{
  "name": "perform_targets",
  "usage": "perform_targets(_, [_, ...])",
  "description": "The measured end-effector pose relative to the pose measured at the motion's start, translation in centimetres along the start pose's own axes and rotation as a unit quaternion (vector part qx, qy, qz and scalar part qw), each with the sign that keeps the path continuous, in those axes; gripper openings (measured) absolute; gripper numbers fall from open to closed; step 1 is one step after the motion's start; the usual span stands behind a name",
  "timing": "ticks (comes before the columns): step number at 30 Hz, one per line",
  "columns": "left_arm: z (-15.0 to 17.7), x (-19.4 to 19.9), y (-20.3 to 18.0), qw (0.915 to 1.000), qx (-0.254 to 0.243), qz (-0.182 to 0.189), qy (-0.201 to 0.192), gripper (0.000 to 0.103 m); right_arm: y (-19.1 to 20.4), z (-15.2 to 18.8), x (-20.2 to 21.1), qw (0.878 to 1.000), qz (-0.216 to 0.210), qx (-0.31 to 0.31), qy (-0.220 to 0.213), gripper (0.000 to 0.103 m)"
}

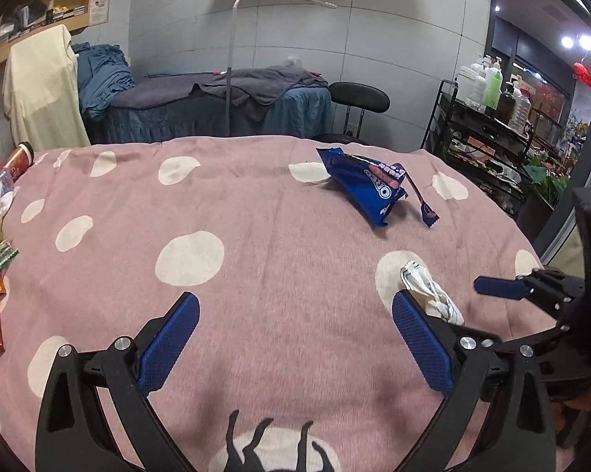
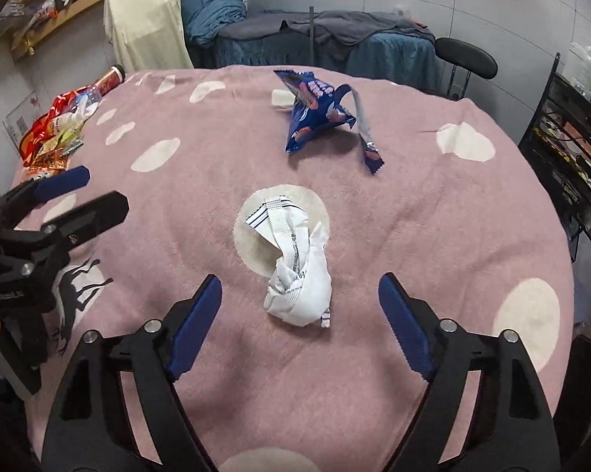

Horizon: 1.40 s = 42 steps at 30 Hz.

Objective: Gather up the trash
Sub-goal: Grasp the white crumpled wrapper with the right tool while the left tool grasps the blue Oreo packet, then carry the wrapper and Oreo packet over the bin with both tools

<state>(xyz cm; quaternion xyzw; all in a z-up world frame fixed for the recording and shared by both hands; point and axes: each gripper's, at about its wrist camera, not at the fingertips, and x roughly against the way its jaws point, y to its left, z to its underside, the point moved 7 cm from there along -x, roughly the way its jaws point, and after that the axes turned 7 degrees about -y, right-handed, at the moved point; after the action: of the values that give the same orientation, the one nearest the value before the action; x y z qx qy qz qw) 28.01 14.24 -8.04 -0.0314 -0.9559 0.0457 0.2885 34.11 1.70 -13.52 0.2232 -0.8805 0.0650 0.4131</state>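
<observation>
At the far left edge of the bench (image 2: pixel 413 204), which is covered by a pink cloth with pale spots, lies a heap of colourful snack wrappers (image 2: pixel 55 129) with a red can (image 2: pixel 112 78) just behind it. The left tongs (image 1: pixel 295 338) hover over bare cloth, jaws wide and empty. Right of them, a crumpled white wrapper (image 2: pixel 299 275) rests on a pale spot near the bench's middle. The right tongs (image 2: pixel 300 322) point down at it, jaws spread on either side, pads clear of the paper. Farther back lies a torn blue Oreo packet (image 2: pixel 315 110), its ripped strip trailing to the right.
</observation>
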Motion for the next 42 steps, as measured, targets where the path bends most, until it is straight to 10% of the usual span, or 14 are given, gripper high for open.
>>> perform_targets(3, [-1.0, -1.4, -1.2, 0.9998, -0.008, 0.016, 0.001, 0.097, -0.3, 0.5, -1.4, 0.999, -0.021, -0.026, 0.026, 0.044])
perform_targets(6, [-2.3, -3.0, -2.7, 0.9994, -0.015, 0.032, 0.000, 0.097, -0.9, 0.4, -1.1, 0.998, -0.031, -0.048, 0.012, 0.034])
perform_targets(18, [-5.5, -11.8, -8.1, 0.9974, -0.045, 0.041, 0.039, 0.086, -6.1, 0.0, 4.1, 0.980, 0.025, -0.158, -0.117, 0.032])
perform_targets(26, [-5.2, -13.4, -6.9, 0.9965, 0.015, 0.058, 0.059, 0.021, -6.7, 0.1, 4.7, 0.979, 0.014, -0.167, -0.120, 0.032])
perform_targets(42, [-4.0, -1.6, -6.8, 0.9982, -0.020, 0.051, -0.024, 0.016, -7.1, -0.7, 7.3, 0.972, 0.008, -0.169, -0.164, 0.033])
